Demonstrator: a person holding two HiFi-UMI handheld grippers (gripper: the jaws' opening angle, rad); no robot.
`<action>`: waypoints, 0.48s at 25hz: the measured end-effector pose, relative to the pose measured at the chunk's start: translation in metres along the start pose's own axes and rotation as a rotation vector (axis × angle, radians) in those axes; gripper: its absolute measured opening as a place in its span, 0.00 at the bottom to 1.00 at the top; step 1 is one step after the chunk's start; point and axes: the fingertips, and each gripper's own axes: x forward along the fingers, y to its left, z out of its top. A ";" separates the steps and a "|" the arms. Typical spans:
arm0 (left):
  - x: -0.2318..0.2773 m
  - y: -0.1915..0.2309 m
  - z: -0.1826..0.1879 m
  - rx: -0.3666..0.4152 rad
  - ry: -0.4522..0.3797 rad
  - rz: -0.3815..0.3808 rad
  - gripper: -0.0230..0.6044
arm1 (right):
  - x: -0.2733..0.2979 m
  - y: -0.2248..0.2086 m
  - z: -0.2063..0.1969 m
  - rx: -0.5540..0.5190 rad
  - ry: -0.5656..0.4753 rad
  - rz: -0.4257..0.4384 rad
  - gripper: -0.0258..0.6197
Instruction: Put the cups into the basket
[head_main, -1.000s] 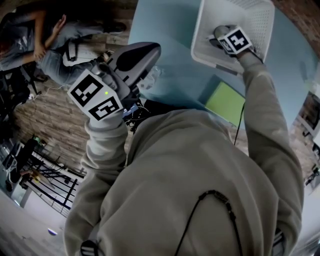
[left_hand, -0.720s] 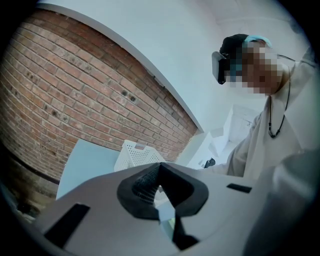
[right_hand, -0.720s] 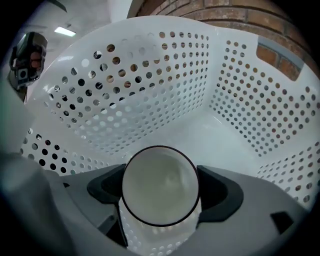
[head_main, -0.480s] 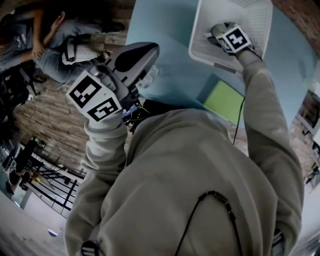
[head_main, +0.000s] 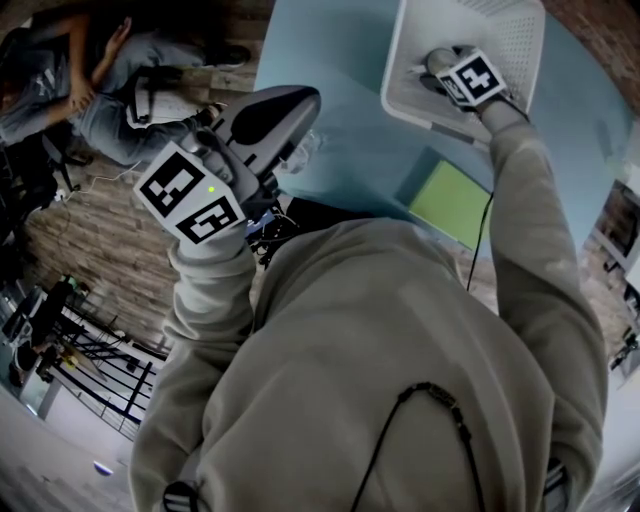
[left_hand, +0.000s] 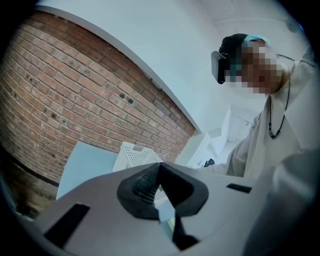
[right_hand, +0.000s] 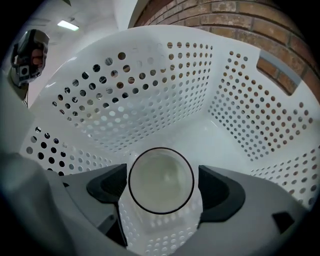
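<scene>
Cannot see the far end of the white perforated plastic basket (head_main: 515, 45): cut off by the head view's top edge. Cannot see the jaws of the right gripper (head_main: 440, 68) there either, covered by its own marker cube, nor the clear plastic cup (right_hand: 161, 181) between them. Loses that cup's near end at the right gripper view's lower edge. Partly covered by the grey sleeve (head_main: 520, 200): a lime-green flat rectangle (head_main: 452, 205). Beside the left gripper (head_main: 300, 105), a clear glinting thing (head_main: 305, 150), too blurred to name.
</scene>
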 end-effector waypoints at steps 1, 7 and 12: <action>0.000 0.001 0.001 0.001 -0.003 0.002 0.03 | -0.003 -0.004 0.002 -0.007 -0.001 -0.012 0.71; -0.015 -0.006 0.000 0.015 -0.009 -0.002 0.03 | -0.031 -0.005 0.009 -0.001 -0.017 -0.066 0.71; -0.018 -0.022 0.009 0.044 -0.022 -0.039 0.03 | -0.086 -0.018 0.016 -0.016 -0.070 -0.238 0.71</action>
